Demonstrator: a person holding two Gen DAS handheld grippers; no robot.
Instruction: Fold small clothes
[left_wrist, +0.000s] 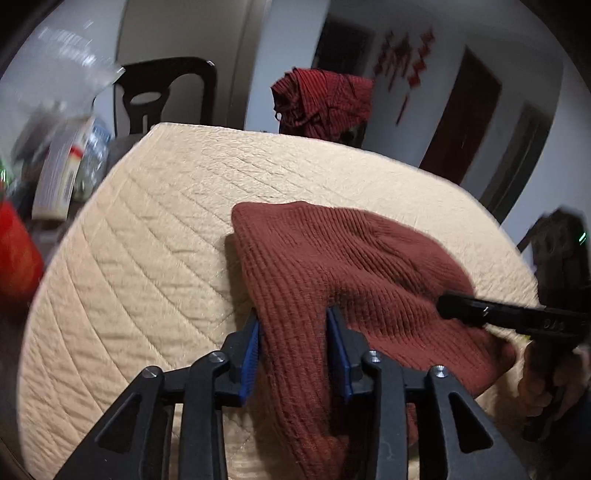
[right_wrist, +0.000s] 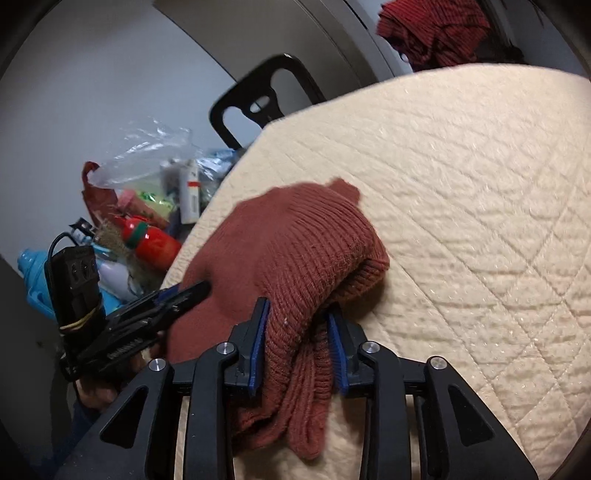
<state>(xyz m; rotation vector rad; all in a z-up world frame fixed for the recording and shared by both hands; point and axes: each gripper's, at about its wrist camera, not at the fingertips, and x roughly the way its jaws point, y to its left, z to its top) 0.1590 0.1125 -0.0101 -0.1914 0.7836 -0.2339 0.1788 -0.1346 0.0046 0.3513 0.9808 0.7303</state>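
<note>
The left gripper (left_wrist: 293, 339) is standing with its blue pads partly apart, the rust-brown knit garment (left_wrist: 351, 266) bunched between them. The cloth is lying against the left-hand pad, while a sliver of gap is showing beside the right-hand pad; whether the pads are pressing on it cannot be told.

The right gripper (right_wrist: 298, 339) is showing the same arrangement: jaws partly apart, a thick fold of the knit garment (right_wrist: 295, 236) hanging through them. The fabric is touching the left-hand pad, and a shadowed gap is sitting before the right-hand pad. A firm grip cannot be confirmed here either.

The garment is lying on the cream quilted cover (left_wrist: 155, 229) near its front edge, its far part resting flat and its near part draping down past the jaws.

A dark chair (left_wrist: 166, 96) is standing behind the covered surface. A red striped cloth (left_wrist: 325, 99) is sitting heaped beyond the far edge. Assorted clutter (right_wrist: 147, 206), including plastic bags and a red bottle, is crowding the area beside the cover.
</note>
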